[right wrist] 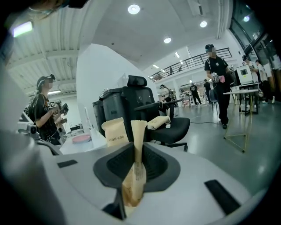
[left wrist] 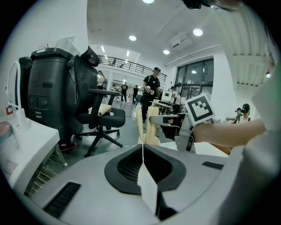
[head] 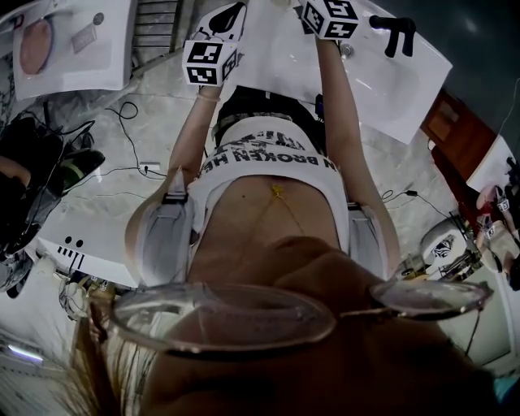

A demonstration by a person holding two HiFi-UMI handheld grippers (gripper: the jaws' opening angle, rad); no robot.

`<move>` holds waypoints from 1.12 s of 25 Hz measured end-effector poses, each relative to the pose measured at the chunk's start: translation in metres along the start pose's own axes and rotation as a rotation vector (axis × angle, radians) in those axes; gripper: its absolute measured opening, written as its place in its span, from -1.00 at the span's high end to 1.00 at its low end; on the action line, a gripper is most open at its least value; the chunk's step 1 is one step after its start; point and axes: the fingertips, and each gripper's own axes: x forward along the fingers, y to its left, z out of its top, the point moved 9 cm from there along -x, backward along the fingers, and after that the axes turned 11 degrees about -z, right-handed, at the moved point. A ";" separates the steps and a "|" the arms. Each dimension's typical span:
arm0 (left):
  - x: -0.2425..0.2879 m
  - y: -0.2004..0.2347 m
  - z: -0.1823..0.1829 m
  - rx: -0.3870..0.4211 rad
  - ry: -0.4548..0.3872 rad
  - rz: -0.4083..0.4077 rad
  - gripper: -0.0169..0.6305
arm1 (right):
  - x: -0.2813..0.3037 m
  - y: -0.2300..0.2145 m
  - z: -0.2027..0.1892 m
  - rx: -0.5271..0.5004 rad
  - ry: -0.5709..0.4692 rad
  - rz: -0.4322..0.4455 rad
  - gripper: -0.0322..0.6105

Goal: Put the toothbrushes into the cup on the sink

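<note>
My right gripper [right wrist: 137,151] is shut on a cream toothbrush packet [right wrist: 138,136] that stands upright out of its jaws. A second cream packet [right wrist: 115,132] shows just behind; what holds it is hidden. My left gripper [left wrist: 142,151] is shut on a thin pale packet [left wrist: 146,186] seen edge-on. Ahead of it two cream packets [left wrist: 151,129] rise beside the right gripper [left wrist: 154,119]. In the head view both grippers [head: 230,18] [head: 315,10] are held out over the white sink [head: 276,65]. I cannot make out the cup.
A black faucet [head: 395,34] stands on the sink's right. A black office chair [left wrist: 102,117] and a large black bin [left wrist: 47,94] are on the left. A white counter with a pink dish [head: 35,45] lies far left. Cables [head: 130,122] cross the floor. People stand behind.
</note>
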 end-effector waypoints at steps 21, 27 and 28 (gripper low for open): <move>0.005 -0.008 0.009 0.055 -0.021 -0.011 0.89 | -0.016 -0.002 -0.016 -0.072 0.099 -0.038 0.39; 0.010 -0.011 0.012 0.062 -0.031 -0.030 0.89 | -0.035 0.001 -0.017 -0.089 0.070 -0.056 0.77; 0.010 -0.009 0.013 0.064 -0.034 -0.035 0.89 | -0.036 0.004 -0.018 -0.089 0.068 -0.050 0.78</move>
